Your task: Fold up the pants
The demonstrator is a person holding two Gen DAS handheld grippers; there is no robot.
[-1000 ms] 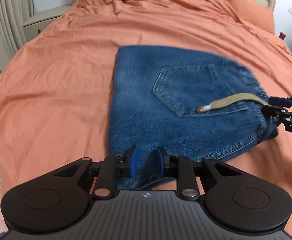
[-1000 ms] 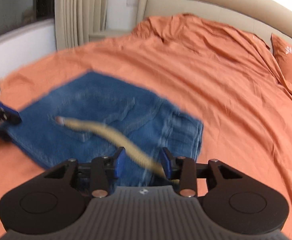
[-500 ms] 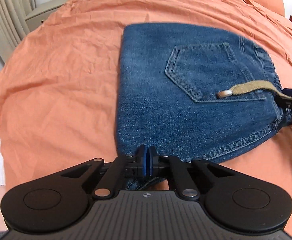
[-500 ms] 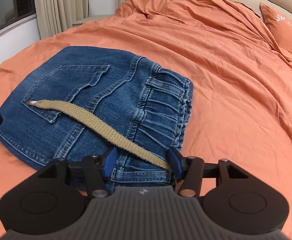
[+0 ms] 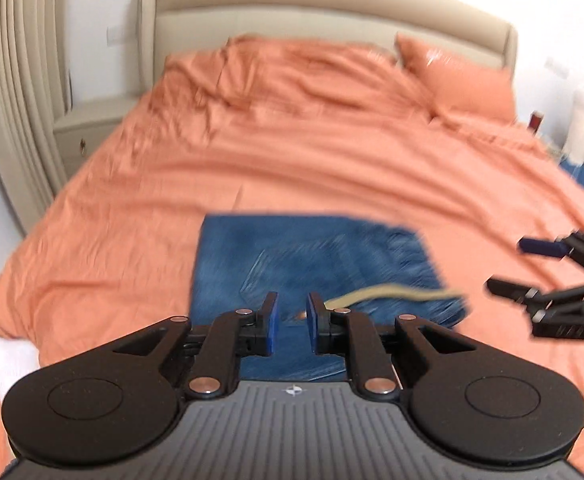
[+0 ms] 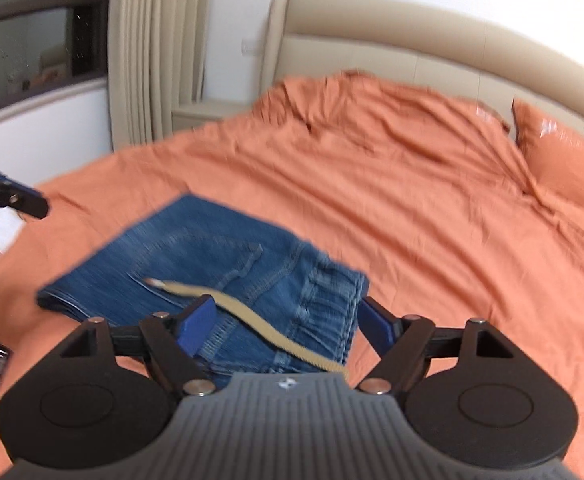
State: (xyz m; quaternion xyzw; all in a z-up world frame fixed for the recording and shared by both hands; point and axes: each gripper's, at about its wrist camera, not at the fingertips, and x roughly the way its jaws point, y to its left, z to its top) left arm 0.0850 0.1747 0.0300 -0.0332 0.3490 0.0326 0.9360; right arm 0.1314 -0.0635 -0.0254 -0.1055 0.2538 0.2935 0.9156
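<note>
**Left wrist view: folded jeans lie free on the bed, both tongs empty**

We see the jeans (image 5: 292,264) folded into a thick blue denim rectangle on the wrinkled orange bedsheet (image 5: 132,208). Our left tongs (image 5: 290,322) stand slightly apart above its near edge; our right tongs (image 6: 288,320) gape wide over the gathered waistband, gripping nothing. A flat tan woven drawstring (image 6: 252,320) trails loose across the back pocket. We judge it could snag a finger and drag the stack open. Stiff layers may also spring or slide on the soft sheet.
</note>
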